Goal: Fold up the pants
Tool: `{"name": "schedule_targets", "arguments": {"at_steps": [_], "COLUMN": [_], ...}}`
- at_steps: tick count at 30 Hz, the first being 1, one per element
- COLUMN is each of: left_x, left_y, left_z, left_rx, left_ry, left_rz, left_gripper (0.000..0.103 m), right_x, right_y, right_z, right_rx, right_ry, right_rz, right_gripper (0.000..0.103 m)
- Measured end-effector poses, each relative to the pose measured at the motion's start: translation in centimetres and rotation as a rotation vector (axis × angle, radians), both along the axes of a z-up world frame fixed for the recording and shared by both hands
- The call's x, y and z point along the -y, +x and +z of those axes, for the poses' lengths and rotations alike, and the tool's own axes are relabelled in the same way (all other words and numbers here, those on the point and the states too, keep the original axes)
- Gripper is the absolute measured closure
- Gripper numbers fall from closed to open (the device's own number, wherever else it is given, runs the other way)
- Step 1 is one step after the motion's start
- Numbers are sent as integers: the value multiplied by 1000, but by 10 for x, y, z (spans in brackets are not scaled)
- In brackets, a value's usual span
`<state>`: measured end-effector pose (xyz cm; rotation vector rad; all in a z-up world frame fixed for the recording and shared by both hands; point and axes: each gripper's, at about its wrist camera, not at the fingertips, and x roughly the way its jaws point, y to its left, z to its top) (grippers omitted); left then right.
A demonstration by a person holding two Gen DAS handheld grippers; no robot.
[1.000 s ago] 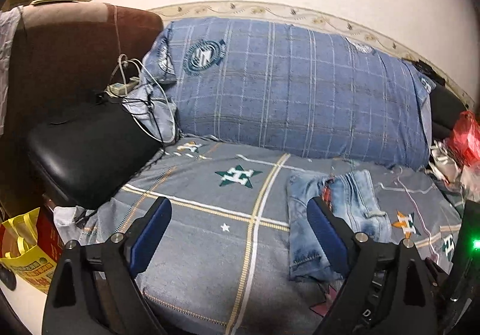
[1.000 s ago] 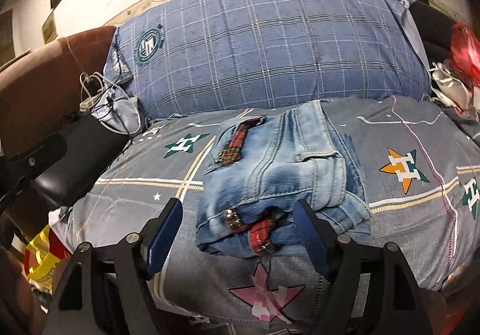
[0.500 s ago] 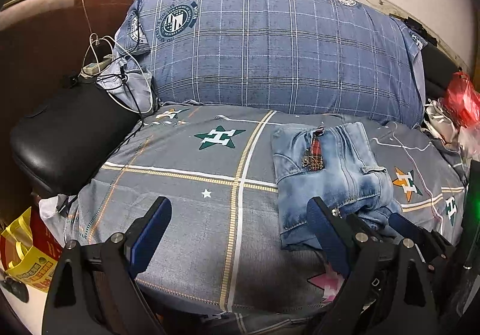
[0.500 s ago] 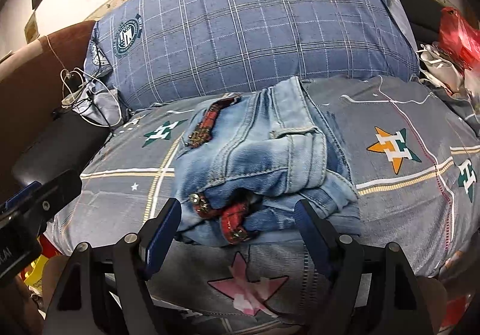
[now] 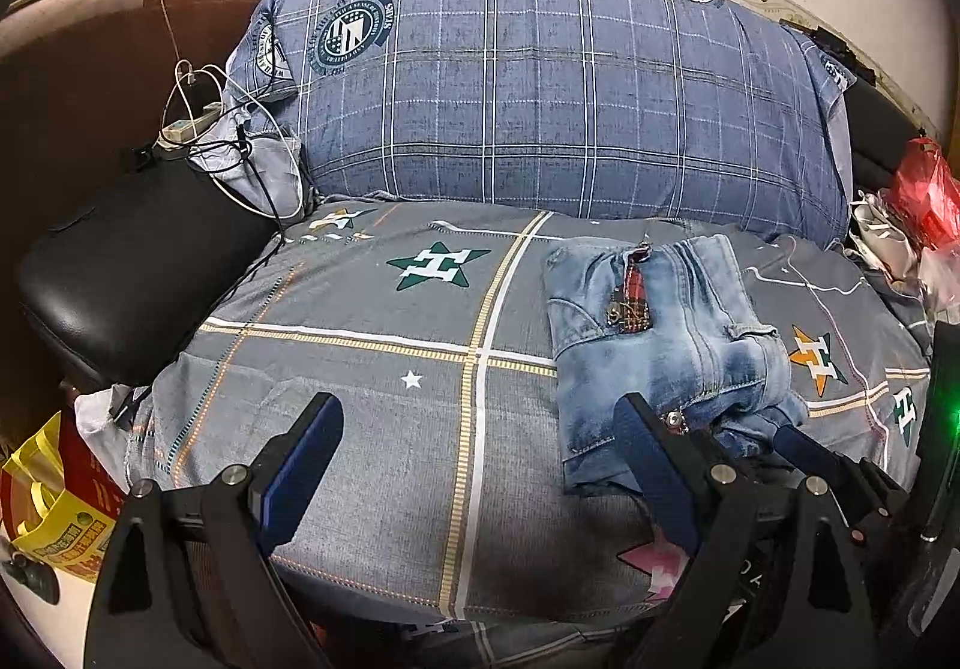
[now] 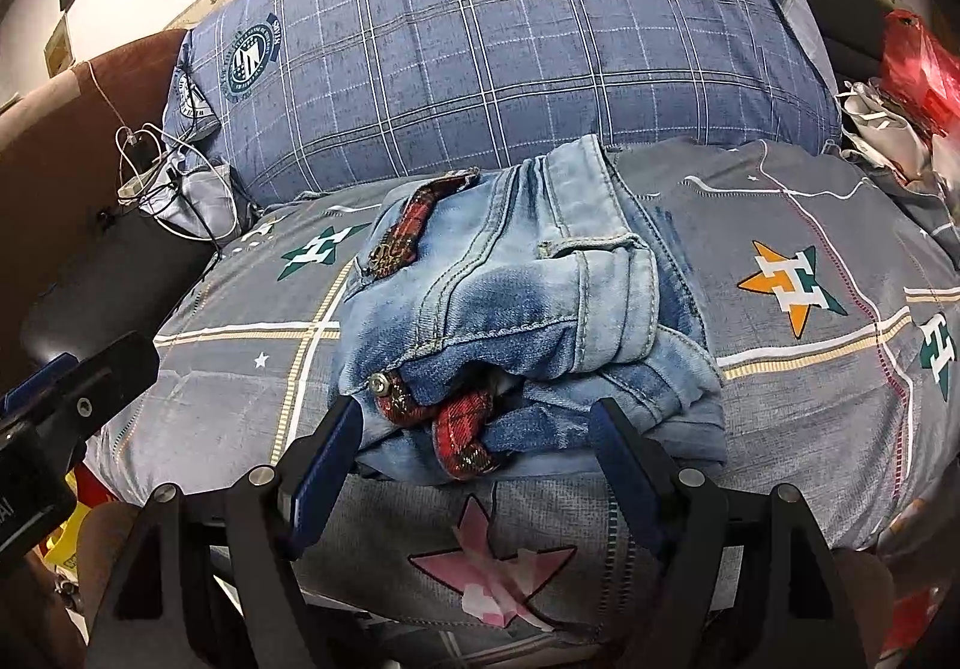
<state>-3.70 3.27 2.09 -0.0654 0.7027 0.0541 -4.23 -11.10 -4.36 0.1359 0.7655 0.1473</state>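
Note:
The pants (image 6: 528, 297) are light-blue jeans folded into a compact bundle with a red plaid belt, lying on the grey star-print bedspread (image 5: 360, 369). My right gripper (image 6: 477, 417) hovers open at the bundle's near edge, its blue fingers flanking the belt end without pressing on the cloth. My left gripper (image 5: 477, 423) is open over bare bedspread just left of the pants (image 5: 660, 345), with nothing between its fingers. Its right finger (image 5: 648, 447) overlaps the bundle's near-left corner in the view. One finger of the right gripper (image 5: 804, 447) shows beside it.
A big blue plaid pillow (image 5: 540, 87) lies against the wall behind the pants. A black padded seat (image 5: 132, 273) with a power strip and cables (image 5: 198, 123) borders the bed on the left. A yellow bag (image 5: 48, 513) sits low left, a red plastic bag (image 5: 924, 189) far right.
Both grippers have sunk slightly toward the bed and tipped downward, so the pants show larger and fuller. Neither gripper's jaws have changed, and the pants lie where they were.

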Motion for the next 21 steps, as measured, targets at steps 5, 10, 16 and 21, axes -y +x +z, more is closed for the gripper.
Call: {"name": "schedule_targets", "arguments": {"at_steps": [5,10,16,21], "left_x": [0,0,1,1], "left_y": [2,3,6,7], "left_z": [-4,-6,-10,-12], "left_rx": [-16,-25,-39,-44], "left_ry": [-5,-5,-2,2], "left_rz": [1,-3,-7,-6], "left_gripper": [12,12,12,12], "right_x": [-1,-2,-3,-3], "right_y": [1,1,2,2], "right_z": [-1,-3,-5,-6], "right_rx": [-5,-13,-20,-21], "right_ry": [-2,-1,-3,-5], "right_rz": [1,2,2,1], "right_gripper": [21,21,21,21]}}
